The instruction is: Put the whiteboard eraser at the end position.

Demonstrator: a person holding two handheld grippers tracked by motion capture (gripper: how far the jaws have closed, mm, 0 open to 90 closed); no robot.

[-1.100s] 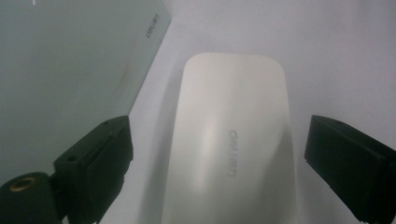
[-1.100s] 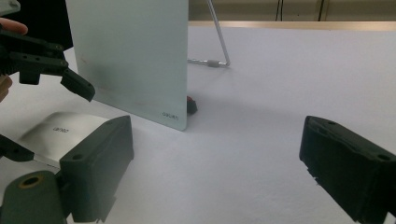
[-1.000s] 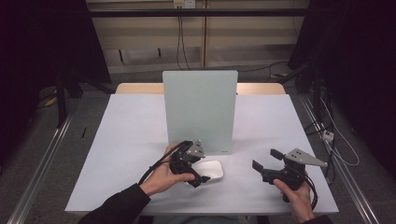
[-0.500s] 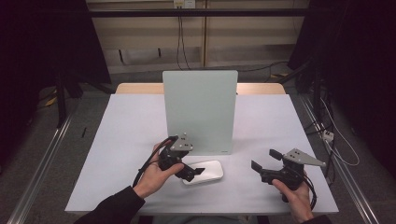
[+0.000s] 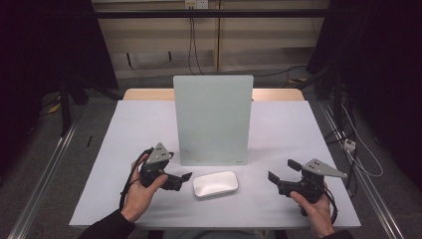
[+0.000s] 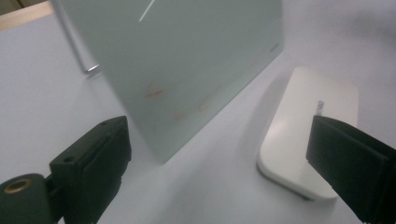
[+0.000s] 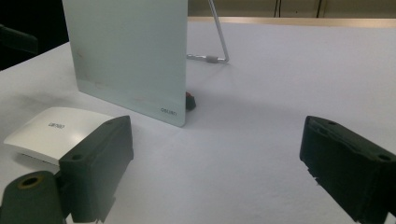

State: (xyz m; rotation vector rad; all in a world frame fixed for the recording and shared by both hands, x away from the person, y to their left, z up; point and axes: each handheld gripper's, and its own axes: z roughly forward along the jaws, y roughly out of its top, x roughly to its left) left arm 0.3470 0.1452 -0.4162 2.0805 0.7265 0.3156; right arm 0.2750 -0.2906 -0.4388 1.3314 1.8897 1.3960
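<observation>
I think the white box (image 5: 215,184) is light and hard, with a smooth, round-cornered top that could slip, so I would hold it across its two long sides, low down. It lies flat on the desk (image 5: 298,129), just in front of the standing pale green board (image 5: 213,119). My left tongs (image 5: 183,178) are wide open, holding nothing, just beside the box's left end; in the left gripper view, one jaw hangs over the box's near end. My right tongs (image 5: 282,172) are open too, well apart from it.
</observation>
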